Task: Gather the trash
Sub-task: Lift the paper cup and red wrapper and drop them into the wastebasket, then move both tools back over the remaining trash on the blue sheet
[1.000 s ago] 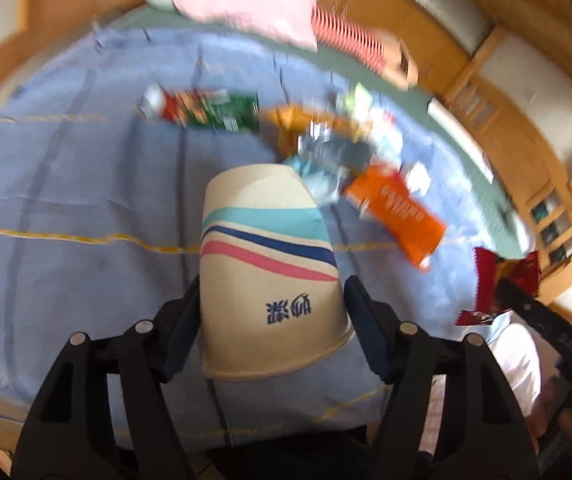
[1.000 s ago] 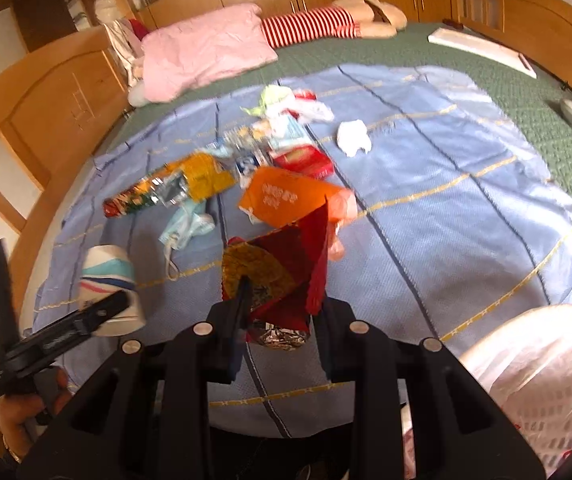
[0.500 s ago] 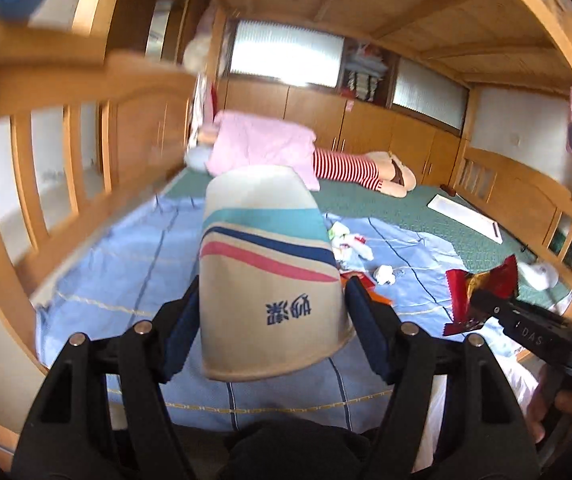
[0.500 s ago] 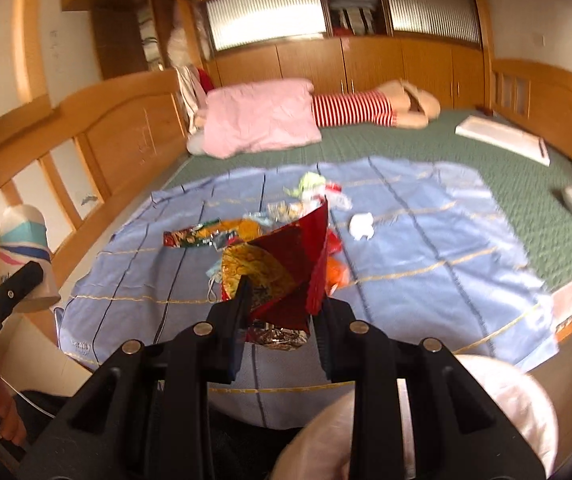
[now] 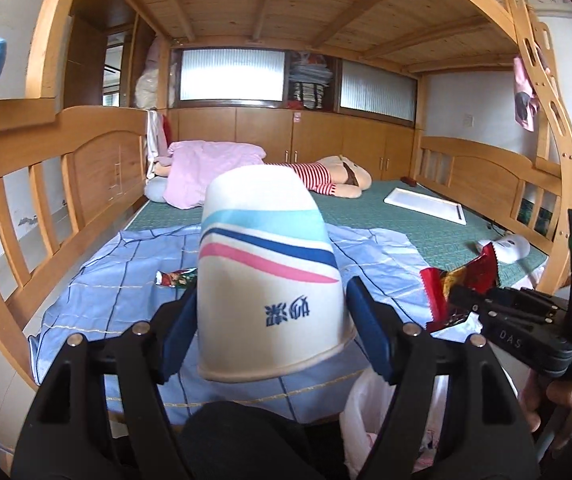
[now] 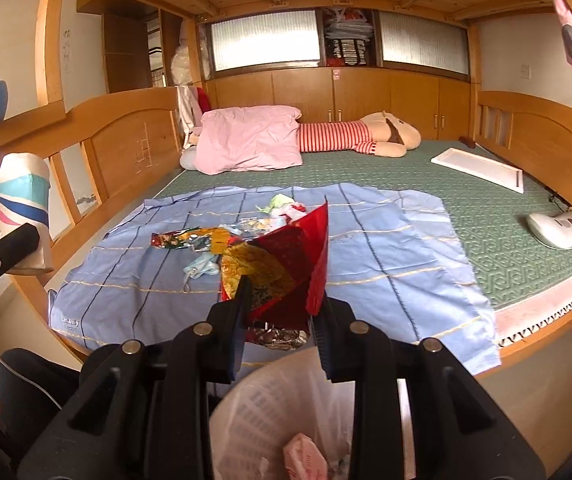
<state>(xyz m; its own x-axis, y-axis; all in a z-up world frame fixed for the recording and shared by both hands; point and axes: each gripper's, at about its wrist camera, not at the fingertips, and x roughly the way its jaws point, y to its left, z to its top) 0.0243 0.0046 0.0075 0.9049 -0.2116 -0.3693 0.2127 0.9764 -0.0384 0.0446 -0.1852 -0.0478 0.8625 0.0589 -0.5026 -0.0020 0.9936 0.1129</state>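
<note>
My left gripper is shut on a white paper cup with blue and pink stripes, held bottom-forward above the near edge of the bed. My right gripper is shut on a crumpled red and gold snack wrapper. It hangs over a bin lined with a white bag. The left wrist view shows that wrapper at the right and the bag below. The cup also appears at the left of the right wrist view. More wrappers and scraps lie on the blue cloth.
A wooden bed frame with rails encloses a green mat. A pink pillow, a striped plush toy, a white board and a white device lie further back. A person's dark-clad knee is below the cup.
Both grippers rose and pulled back from the cloth with the cup and wrapper still held. The views tilted up to show the room. The lined bin now sits under the right gripper.
</note>
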